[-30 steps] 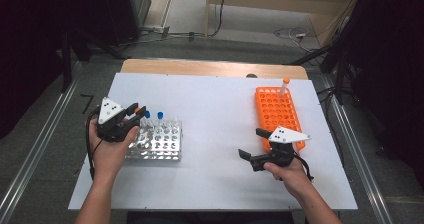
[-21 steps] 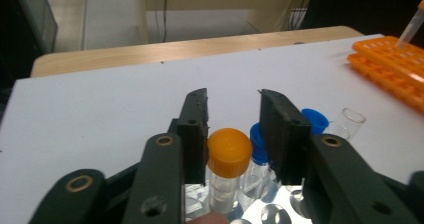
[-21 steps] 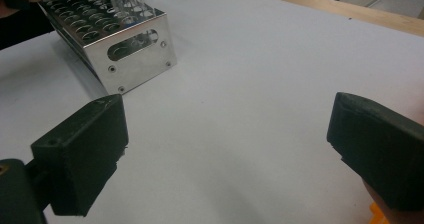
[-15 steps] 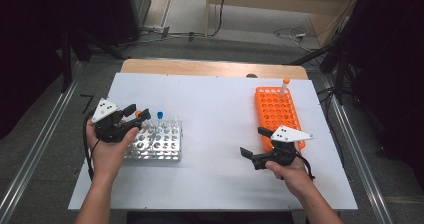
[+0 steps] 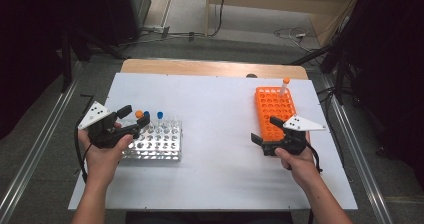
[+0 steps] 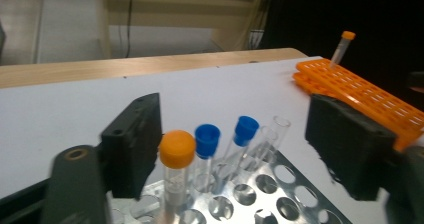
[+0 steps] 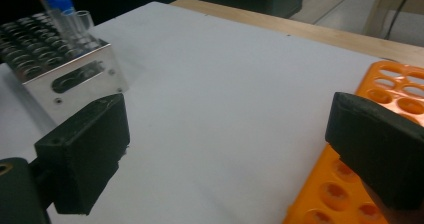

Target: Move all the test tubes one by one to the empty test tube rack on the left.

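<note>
Work surface: a white table (image 5: pixel 220 129) with a wooden strip along its far edge.

Left gripper (image 5: pixel 131 119): in my left hand, at the left end of the metal rack (image 5: pixel 155 143). Its jaws have just been opening and now stand wide apart. In the left gripper view the orange-capped tube (image 6: pixel 176 170) stands upright between them, just beside one jaw; whether that jaw touches the cap, I cannot tell. The other jaw is well clear of it. Nothing is clamped.

Orange-capped tube: seated in a hole at the near-left corner of the metal rack as the left gripper view shows it. In the high view its cap (image 5: pixel 139 114) sits at the rack's far-left corner.

Neighbouring tubes: two blue-capped tubes (image 6: pixel 207 143) and an uncapped clear tube (image 6: pixel 276 132) stand in the same row, all upright.

Right gripper (image 5: pixel 263 129): in my right hand, at the near-left corner of the orange rack (image 5: pixel 274 109). Its jaws are spread wide with nothing between them. One jaw is above the rack's edge, the other above bare table.

Orange rack: lies on the right side of the table, well apart from the metal rack. One tube with an orange cap (image 5: pixel 285 84) stands tilted at its far right corner.
</note>
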The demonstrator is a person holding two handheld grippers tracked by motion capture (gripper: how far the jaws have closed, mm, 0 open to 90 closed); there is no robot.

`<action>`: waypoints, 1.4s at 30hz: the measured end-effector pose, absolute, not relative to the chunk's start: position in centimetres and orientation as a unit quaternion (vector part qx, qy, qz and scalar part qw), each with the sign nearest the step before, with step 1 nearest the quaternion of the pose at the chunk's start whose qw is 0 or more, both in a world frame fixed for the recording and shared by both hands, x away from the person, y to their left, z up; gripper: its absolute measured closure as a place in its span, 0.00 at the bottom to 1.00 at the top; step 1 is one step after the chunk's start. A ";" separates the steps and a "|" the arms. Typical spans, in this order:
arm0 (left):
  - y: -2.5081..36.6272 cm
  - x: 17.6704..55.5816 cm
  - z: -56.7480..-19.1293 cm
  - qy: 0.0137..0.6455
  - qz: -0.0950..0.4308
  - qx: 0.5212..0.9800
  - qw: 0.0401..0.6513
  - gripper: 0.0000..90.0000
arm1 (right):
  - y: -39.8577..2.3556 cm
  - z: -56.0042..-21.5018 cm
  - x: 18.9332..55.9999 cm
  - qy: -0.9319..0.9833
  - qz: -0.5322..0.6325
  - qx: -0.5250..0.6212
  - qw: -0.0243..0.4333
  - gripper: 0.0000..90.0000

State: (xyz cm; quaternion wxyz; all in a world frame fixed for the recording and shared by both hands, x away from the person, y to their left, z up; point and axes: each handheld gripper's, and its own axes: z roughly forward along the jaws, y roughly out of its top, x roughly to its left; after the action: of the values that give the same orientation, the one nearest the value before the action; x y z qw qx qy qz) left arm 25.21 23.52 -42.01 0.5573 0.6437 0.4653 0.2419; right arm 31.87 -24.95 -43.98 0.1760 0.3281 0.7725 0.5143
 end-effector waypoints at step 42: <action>21.6 23.6 -43.4 0.432 0.206 0.662 0.577 0.00 | -29.9 -44.9 47.3 0.712 0.417 0.503 0.257 0.58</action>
State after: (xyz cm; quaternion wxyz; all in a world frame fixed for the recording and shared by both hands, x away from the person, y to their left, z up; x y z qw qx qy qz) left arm 23.64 21.58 -43.38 0.5769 0.6618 0.4324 0.2056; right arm 47.34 -29.95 -44.87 0.2569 0.5026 0.7123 0.4172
